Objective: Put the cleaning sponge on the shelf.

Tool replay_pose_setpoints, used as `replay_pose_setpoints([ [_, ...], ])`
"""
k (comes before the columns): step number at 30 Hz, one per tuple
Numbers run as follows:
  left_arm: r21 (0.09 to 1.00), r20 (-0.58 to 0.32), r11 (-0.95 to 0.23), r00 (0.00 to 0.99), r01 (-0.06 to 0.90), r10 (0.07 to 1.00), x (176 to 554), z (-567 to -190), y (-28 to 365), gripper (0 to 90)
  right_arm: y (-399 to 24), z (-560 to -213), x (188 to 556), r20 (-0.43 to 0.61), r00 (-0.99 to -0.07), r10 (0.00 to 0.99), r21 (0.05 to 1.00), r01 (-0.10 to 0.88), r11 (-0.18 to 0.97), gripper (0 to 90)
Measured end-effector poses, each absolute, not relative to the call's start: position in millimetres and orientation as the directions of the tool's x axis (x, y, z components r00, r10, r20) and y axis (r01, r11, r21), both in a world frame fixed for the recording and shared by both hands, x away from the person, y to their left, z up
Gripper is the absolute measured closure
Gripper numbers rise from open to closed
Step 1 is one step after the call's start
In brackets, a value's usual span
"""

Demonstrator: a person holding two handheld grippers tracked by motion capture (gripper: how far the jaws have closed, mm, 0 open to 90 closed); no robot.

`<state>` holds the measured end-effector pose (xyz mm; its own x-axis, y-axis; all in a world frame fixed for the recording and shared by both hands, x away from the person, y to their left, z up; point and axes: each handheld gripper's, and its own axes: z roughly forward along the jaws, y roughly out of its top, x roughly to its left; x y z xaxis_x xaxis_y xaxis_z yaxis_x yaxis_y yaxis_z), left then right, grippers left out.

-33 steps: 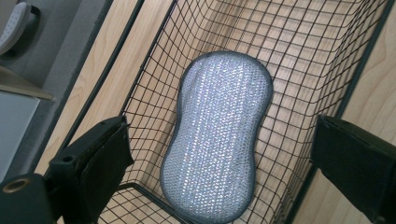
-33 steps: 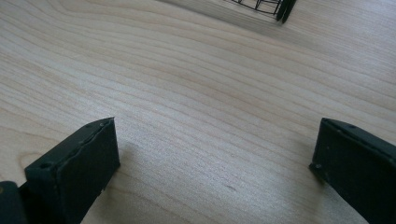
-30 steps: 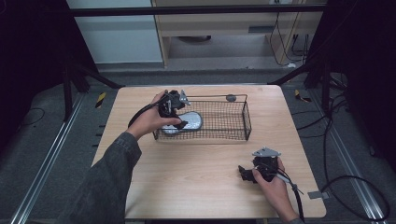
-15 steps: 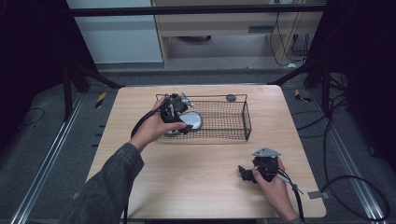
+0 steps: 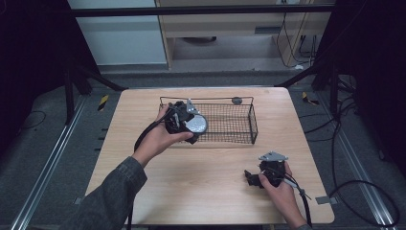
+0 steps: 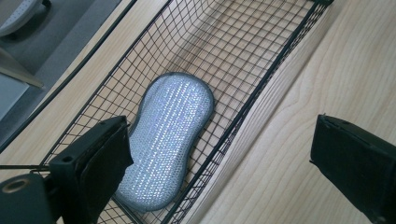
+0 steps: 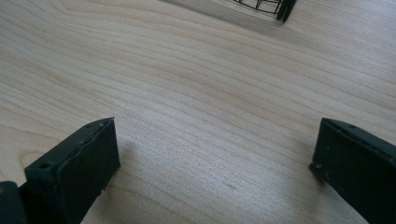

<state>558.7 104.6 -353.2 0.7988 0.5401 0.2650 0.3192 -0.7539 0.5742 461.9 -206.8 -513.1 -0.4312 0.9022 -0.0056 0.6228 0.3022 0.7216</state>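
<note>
- Left gripper (image 5: pixel 190 125) is over the left end of the wire basket (image 5: pixel 239 136), jaws spread wide, nothing between them.
- In the left gripper view one jaw sits over the basket and the other over bare table (image 6: pixel 327 70) outside the near wall, so the jaws straddle that wall.
- Silver scrub pad (image 6: pixel 168 140) lies flat on the basket floor at the left end, close to the near wall. It touches neither jaw.
- Judged step: the pad looks placed and let go, or about to be picked; can't tell which from this alone. Open, empty jaws above it fit either.
- If it's a pick: bring both jaws inside the wire wall, drop to the pad, close across its narrow waist. If it's a release: lift straight up, clear of the rim.
- Risk: a jaw snagging the mesh on the way in or out.
- Right gripper (image 5: pixel 253 178) rests on the table near the right front corner, well apart from the basket, jaws wide open and empty.
- Small dark round object (image 5: pixel 236 100) sits on the table just behind the basket's far rim; can't tell what it is.
- No brands, labels or readable writing anywhere.
</note>
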Motion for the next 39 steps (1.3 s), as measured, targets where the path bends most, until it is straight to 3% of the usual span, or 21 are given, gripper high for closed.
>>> replay_pose_setpoints([
  [13, 0.612, 0.234, -0.7, 0.761, 0.368, 0.605, 532.5, -358.0, 123.0, 4.0, -206.8, -513.4, 462.6, -0.006, -0.432, 0.902, 0.722, 0.622, 0.303, 0.4],
  [23, 0.644, 0.187, -0.635, 0.716, 0.427, 0.672, 516.0, -361.5, 161.5, 4.4, -206.7, -513.3, 462.6, -0.005, -0.431, 0.902, 0.722, 0.622, 0.302, 0.4],
  [39, 0.623, 0.258, -0.641, 0.657, 0.448, 0.709, 504.7, -386.3, 207.1, 4.6, -206.7, -513.3, 462.6, -0.004, -0.431, 0.902, 0.722, 0.623, 0.301, 0.4],
])
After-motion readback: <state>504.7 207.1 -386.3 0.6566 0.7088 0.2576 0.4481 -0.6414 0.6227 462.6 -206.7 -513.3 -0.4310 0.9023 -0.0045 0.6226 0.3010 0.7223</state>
